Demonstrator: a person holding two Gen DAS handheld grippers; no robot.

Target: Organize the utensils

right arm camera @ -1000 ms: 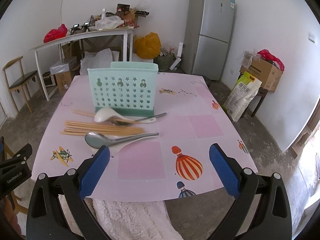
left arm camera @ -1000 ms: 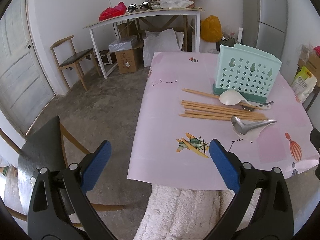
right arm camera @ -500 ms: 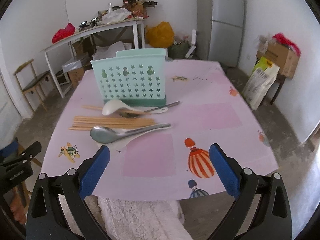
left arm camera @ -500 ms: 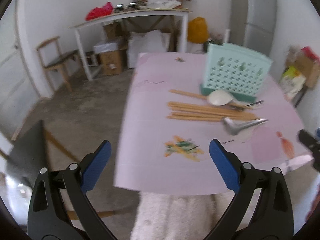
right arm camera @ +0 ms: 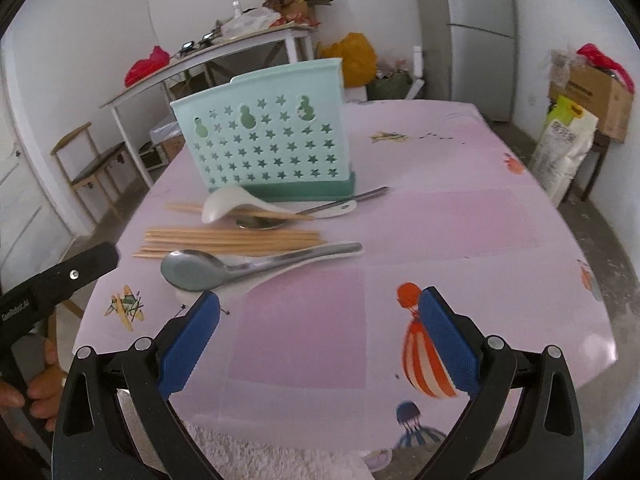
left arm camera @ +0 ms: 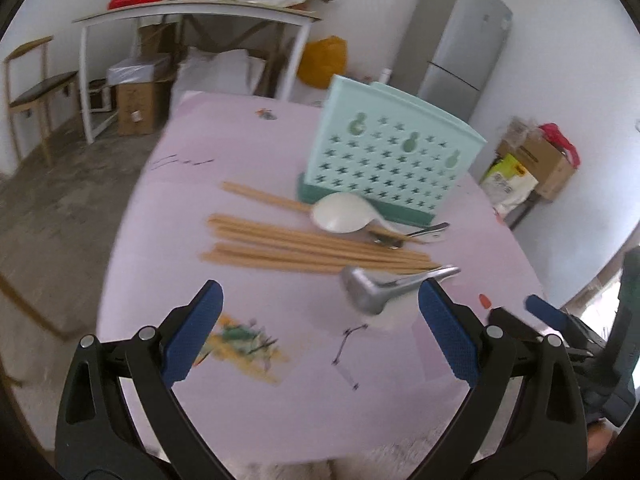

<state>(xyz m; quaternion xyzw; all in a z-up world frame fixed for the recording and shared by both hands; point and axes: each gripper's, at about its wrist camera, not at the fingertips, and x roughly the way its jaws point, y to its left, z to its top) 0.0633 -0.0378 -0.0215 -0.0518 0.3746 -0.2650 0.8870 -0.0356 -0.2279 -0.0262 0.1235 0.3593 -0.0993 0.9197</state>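
Approach step: both grippers, left [left arm camera: 320, 334] and right [right arm camera: 318, 334], fingers wide, empty; next, grasp steel spoon [right arm camera: 224, 270] for mint star-cut plastic holder [right arm camera: 266, 148].

A: The worktop [right arm camera: 460, 216] wears a pink cloth printed with a striped hot-air balloon [right arm camera: 426, 354] and a small aeroplane [right arm camera: 126, 309].

B: What lies directly on it?

A: A mint-green utensil holder [right arm camera: 266, 152] with star cut-outs stands upright towards the far side. Just in front of it lies a white ceramic spoon [right arm camera: 230, 207], bowl upward, partly across one loose chopstick [right arm camera: 182, 207]. A small metal spoon [right arm camera: 260, 223] rests beside it.

B: And nearer?

A: A bundle of wooden chopsticks [right arm camera: 232, 240] lies side by side, crosswise. In front of those a large metal spoon [right arm camera: 196, 274] lies on top of a second white spoon [right arm camera: 260, 280].
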